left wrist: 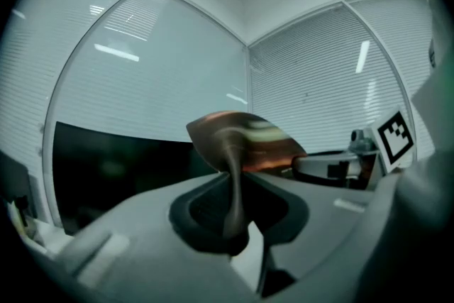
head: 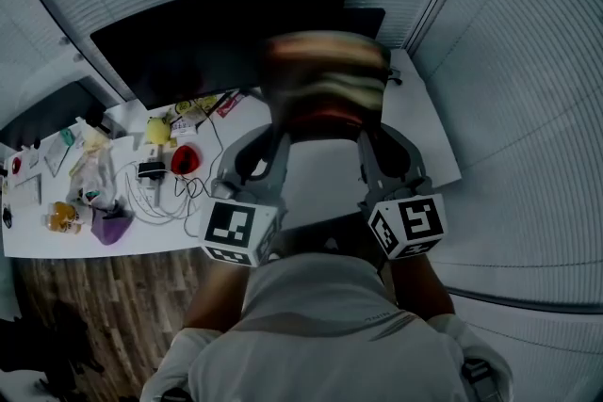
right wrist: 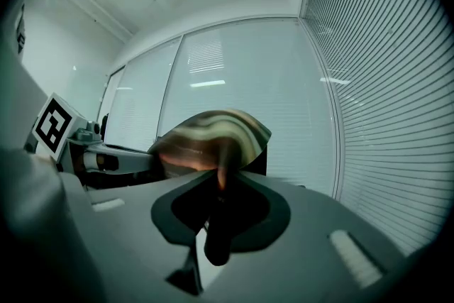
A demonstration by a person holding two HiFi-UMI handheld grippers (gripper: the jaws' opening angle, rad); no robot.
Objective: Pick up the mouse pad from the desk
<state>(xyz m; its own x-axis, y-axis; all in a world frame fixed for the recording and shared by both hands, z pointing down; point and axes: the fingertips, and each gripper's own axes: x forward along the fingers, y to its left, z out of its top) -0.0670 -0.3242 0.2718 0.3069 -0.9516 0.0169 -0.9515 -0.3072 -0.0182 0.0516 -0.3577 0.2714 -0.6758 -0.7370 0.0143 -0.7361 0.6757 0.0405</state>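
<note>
The mouse pad point(head: 325, 80), striped brown, cream and red, hangs in the air above the white desk point(head: 424, 132), blurred and curved. Both grippers hold its near edge, one at each side. My left gripper point(head: 281, 129) is shut on the pad's left part, and the pad point(left wrist: 245, 138) runs edge-on out of its jaws point(left wrist: 233, 184). My right gripper point(head: 364, 129) is shut on the right part, where the pad point(right wrist: 213, 131) bulges up from its jaws point(right wrist: 218, 184). Each gripper view shows the other gripper beside it, the right one point(left wrist: 333, 168) and the left one point(right wrist: 106, 160).
A wide dark monitor point(head: 217, 33) stands at the back of the desk. The desk's left part holds clutter: a yellow ball point(head: 157, 131), a red object point(head: 186, 158), white cables point(head: 155, 198), a purple item point(head: 111, 226). Blinds cover the walls all round. Wooden floor point(head: 104, 297) lies at the lower left.
</note>
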